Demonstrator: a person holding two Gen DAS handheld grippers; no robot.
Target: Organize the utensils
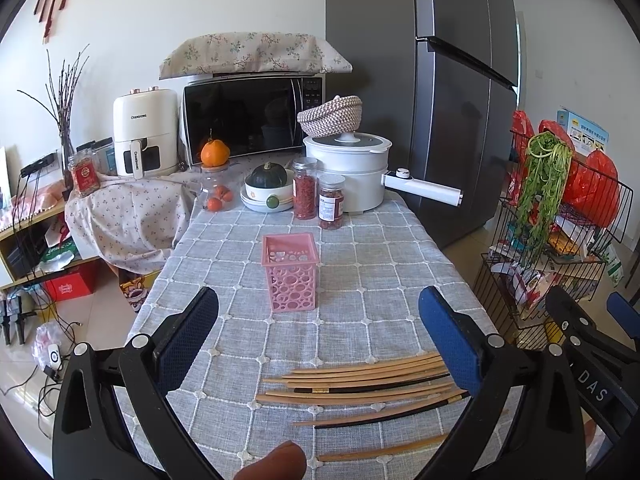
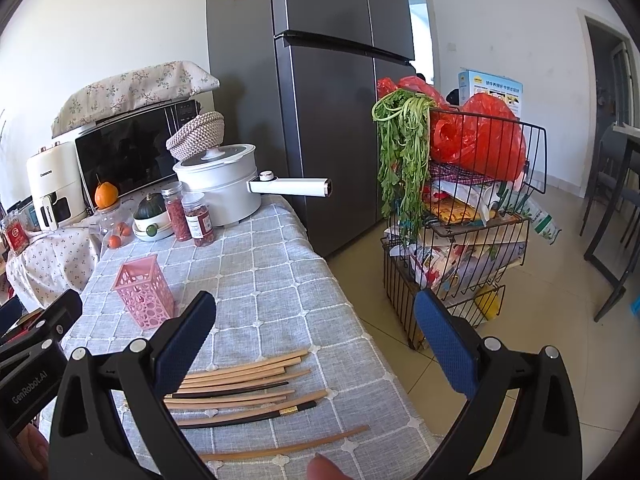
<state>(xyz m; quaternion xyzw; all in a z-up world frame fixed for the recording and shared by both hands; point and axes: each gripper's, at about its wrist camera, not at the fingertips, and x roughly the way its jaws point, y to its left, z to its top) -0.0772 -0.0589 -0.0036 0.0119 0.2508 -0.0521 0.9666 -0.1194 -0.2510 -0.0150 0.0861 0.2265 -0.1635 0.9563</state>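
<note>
A pink perforated utensil holder (image 1: 290, 270) (image 2: 144, 290) stands upright and empty on the grey checked tablecloth (image 1: 380, 280). Nearer to me lies a loose pile of chopsticks (image 1: 368, 384) (image 2: 244, 384), mostly bamboo with a couple of black ones; one bamboo stick (image 2: 288, 446) lies apart at the front. My left gripper (image 1: 318, 312) hangs open above the table, over the pile, holding nothing. My right gripper (image 2: 316, 316) is open too, at the table's right edge above the chopsticks' ends. The right gripper's body (image 1: 592, 340) shows at the right of the left wrist view.
At the table's far end stand a white electric pot (image 1: 348, 168), two jars of red dried fruit (image 1: 318, 194), a bowl with a squash (image 1: 268, 186) and a jar topped by an orange (image 1: 215, 168). A wire rack (image 2: 460, 220) with greens stands right of the table, beside a grey fridge (image 2: 332, 100).
</note>
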